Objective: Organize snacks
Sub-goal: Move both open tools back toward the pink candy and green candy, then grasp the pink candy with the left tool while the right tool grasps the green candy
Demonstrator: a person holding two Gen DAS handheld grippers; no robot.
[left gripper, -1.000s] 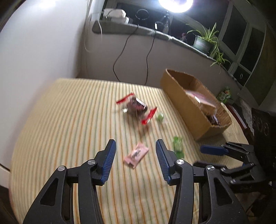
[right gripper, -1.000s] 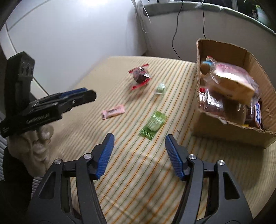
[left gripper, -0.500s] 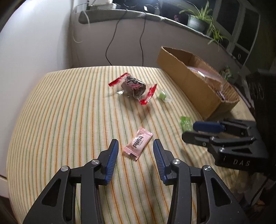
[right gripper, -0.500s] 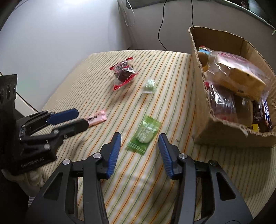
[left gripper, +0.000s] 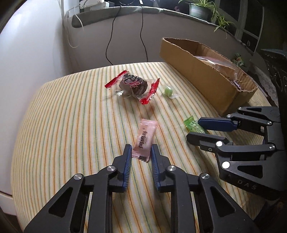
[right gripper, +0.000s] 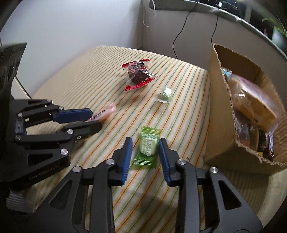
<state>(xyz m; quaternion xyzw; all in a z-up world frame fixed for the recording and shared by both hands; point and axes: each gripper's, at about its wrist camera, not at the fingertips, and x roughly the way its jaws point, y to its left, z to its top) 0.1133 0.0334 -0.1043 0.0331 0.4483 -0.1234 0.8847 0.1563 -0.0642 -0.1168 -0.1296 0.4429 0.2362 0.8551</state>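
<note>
Cardboard box [right gripper: 213, 93]: open-topped, torn along the near rim, standing on the striped cloth [left gripper: 71, 125] at the right side, near the back wall.
Box contents: several wrapped snacks; on top a large clear bag [right gripper: 254, 100] holding something tan; below it darker packets [right gripper: 265, 143], partly hidden, kinds not readable.
Left gripper [left gripper: 140, 152]: jaws closing, both blue pads touching the sides of the pink sachet [left gripper: 145, 139]; grasping its near end, far end tilted up off the cloth.
Right gripper [right gripper: 144, 148]: jaws closing around the green sachet [right gripper: 148, 147]; right pad against its edge, left pad just beside it; contact on that side too blurred to call, sachet lying flat on the cloth.
Red-ended wrapper with dark cake [left gripper: 133, 84]: loose on the cloth, mid-table, outside the box.
Small round green sweet [left gripper: 168, 90]: in clear wrap, just beside the cake wrapper, between it and the box.
Sill behind: potted plant [left gripper: 200, 9] and two black cables [left gripper: 109, 44] hanging down the wall.
</note>
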